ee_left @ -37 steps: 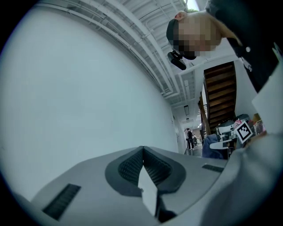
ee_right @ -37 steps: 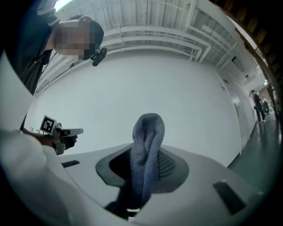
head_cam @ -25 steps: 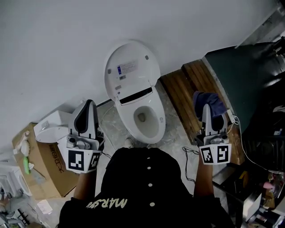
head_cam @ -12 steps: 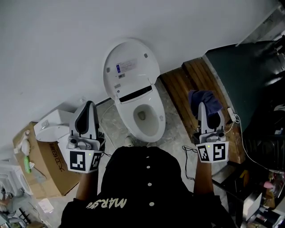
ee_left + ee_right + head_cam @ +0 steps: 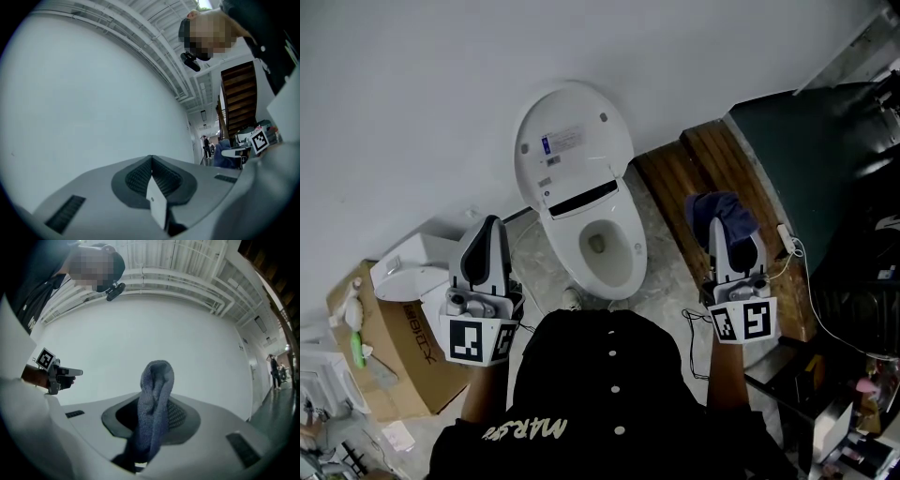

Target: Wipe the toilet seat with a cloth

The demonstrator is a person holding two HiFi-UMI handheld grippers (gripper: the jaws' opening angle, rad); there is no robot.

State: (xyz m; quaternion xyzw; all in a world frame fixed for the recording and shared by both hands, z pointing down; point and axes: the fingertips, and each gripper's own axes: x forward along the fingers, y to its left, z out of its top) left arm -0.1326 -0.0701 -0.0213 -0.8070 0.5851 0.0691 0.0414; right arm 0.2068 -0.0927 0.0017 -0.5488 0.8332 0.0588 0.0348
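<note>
Head view: toilet (image 5: 581, 202) on mottled floor (image 5: 668, 281), white wall (image 5: 431, 94) behind.

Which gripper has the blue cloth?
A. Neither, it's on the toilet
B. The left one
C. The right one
C: the cloth is pinched between the jaws of the right gripper, while the left gripper is shut with nothing in it.

Print on lid label (image 5: 566, 146) illegibly small; cardboard box (image 5: 392, 361) partly behind left gripper (image 5: 489, 226).
</note>
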